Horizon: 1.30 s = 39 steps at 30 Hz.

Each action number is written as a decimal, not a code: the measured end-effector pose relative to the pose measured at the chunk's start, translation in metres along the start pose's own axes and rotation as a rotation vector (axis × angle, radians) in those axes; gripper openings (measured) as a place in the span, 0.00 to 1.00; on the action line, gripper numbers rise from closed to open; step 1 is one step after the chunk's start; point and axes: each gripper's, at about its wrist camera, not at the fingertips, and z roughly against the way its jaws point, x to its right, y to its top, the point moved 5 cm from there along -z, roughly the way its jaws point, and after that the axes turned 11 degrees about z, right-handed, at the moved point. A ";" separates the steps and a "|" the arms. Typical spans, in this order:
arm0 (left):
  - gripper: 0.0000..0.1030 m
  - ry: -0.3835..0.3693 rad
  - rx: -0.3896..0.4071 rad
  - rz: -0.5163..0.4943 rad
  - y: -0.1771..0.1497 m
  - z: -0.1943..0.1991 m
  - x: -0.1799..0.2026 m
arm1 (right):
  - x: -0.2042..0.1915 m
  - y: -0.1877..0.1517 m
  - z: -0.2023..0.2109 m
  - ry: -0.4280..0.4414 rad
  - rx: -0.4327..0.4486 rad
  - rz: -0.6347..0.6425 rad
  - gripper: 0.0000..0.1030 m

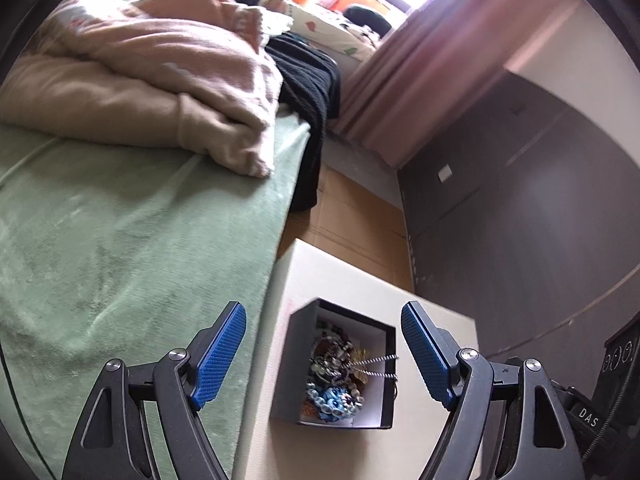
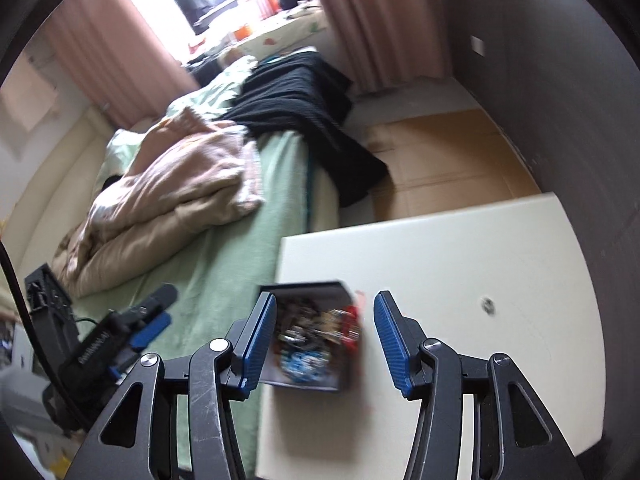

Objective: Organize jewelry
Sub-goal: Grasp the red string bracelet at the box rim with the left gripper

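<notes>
Left wrist view shows the left gripper (image 1: 324, 354) wide open and empty above the dark box (image 1: 298, 376) of tangled jewelry (image 1: 336, 376) on the white table (image 2: 460, 248), the right gripper (image 2: 325, 338) likewise gaping around it, sorting seemingly unstarted.

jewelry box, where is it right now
The dark jewelry box sits open on the white table, near the table edge beside the green-covered bed; both wrist views show it between open gripper fingers.
</notes>
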 end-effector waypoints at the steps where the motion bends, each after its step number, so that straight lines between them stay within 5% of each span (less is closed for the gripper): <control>1: 0.78 0.008 -0.006 -0.024 -0.005 -0.003 0.006 | 0.006 -0.004 0.001 -0.001 0.001 -0.014 0.50; 13: 0.78 0.192 -0.039 -0.329 -0.073 -0.052 0.070 | 0.096 -0.046 0.002 0.015 -0.013 -0.207 0.50; 19: 0.78 0.349 -0.041 -0.487 -0.101 -0.085 0.082 | 0.130 -0.054 0.011 0.018 -0.003 -0.284 0.50; 27: 0.78 0.512 0.001 -0.631 -0.112 -0.110 0.082 | 0.155 -0.059 0.010 0.000 -0.018 -0.318 0.50; 39: 0.73 0.721 0.067 -0.811 -0.117 -0.136 0.076 | 0.163 -0.068 -0.047 -0.016 -0.110 -0.300 0.50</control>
